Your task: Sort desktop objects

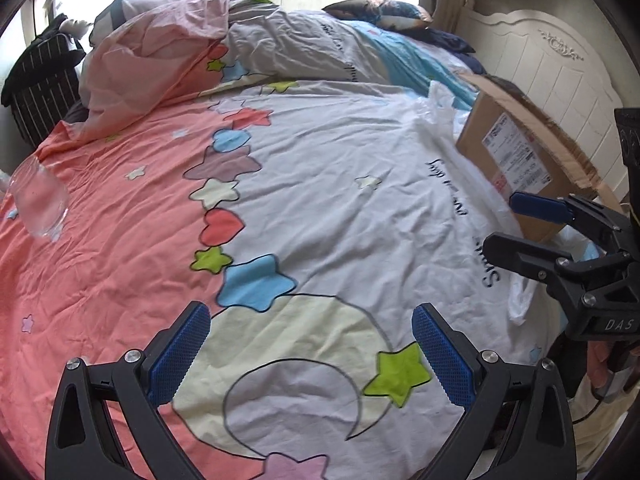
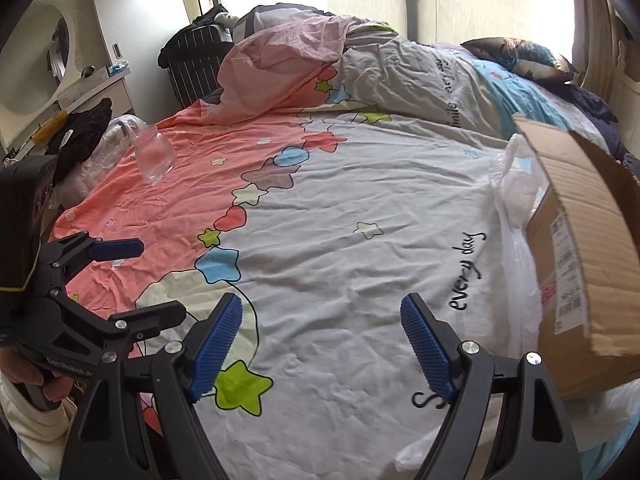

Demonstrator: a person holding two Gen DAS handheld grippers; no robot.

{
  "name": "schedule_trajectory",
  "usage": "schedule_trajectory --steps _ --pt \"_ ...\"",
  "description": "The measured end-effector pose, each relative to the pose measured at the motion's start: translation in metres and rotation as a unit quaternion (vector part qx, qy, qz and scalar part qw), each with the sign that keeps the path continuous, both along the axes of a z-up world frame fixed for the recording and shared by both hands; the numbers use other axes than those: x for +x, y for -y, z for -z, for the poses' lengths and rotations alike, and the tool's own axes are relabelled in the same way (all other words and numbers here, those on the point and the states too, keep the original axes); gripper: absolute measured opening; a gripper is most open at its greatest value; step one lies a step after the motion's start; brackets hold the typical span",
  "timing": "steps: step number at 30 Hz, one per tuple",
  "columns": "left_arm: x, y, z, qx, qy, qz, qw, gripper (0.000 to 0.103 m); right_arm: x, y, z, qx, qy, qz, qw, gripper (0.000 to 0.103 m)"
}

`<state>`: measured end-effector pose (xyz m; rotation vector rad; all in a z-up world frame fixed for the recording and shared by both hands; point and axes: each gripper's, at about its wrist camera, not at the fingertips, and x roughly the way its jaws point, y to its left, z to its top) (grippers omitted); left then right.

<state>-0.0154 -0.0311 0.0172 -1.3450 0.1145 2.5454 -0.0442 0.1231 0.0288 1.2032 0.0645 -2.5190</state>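
Note:
A clear glass jar stands on the pink part of the bed quilt, far left of both grippers. An open cardboard box lies at the right on a white plastic bag. My left gripper hangs open over the cream moon print with nothing between its blue pads. My right gripper is open over the white part of the quilt, also with nothing in it. Each gripper shows in the other's view: the right one near the box, the left one at the left edge.
A heaped pink and grey duvet and dark pillows fill the far end of the bed. A striped black suitcase stands beyond the bed's left corner. Dark clothes and crumpled clear plastic lie beside a white dresser on the left. A cream headboard is on the right.

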Motion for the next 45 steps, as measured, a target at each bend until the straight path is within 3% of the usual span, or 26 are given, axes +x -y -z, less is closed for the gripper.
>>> schedule_trajectory --steps 3,10,14,18,21,27,36,45 --pt "0.000 0.015 0.003 0.000 -0.015 -0.025 0.9996 0.103 -0.005 0.007 0.006 -0.010 0.001 0.008 1.000 0.079" --pt "-0.013 0.049 0.020 0.047 0.005 -0.081 0.9956 0.103 -0.014 0.028 0.020 -0.006 0.001 0.010 1.000 0.079" --pt "-0.024 0.064 0.039 0.046 0.025 -0.121 0.9912 0.103 -0.020 0.031 0.028 -0.012 0.004 0.019 1.000 0.079" --pt "-0.029 0.076 0.051 0.089 0.040 -0.140 0.9853 0.103 -0.027 0.033 0.039 -0.018 0.010 0.026 0.999 0.079" --pt "-0.030 0.076 0.056 0.089 0.039 -0.143 0.9849 0.103 -0.033 0.035 0.047 -0.019 0.013 0.031 0.999 0.079" --pt "-0.028 0.069 0.063 0.049 0.022 -0.141 0.9886 0.103 -0.042 0.043 0.061 -0.015 0.018 0.029 0.999 0.079" --pt "-0.030 0.067 0.074 0.098 0.009 -0.135 0.9859 0.103 -0.046 0.045 0.072 0.002 0.003 0.046 0.999 0.079" --pt "-0.030 0.060 0.072 0.106 -0.019 -0.147 0.9832 0.103 -0.046 0.043 0.076 -0.003 -0.008 0.060 0.998 0.079"
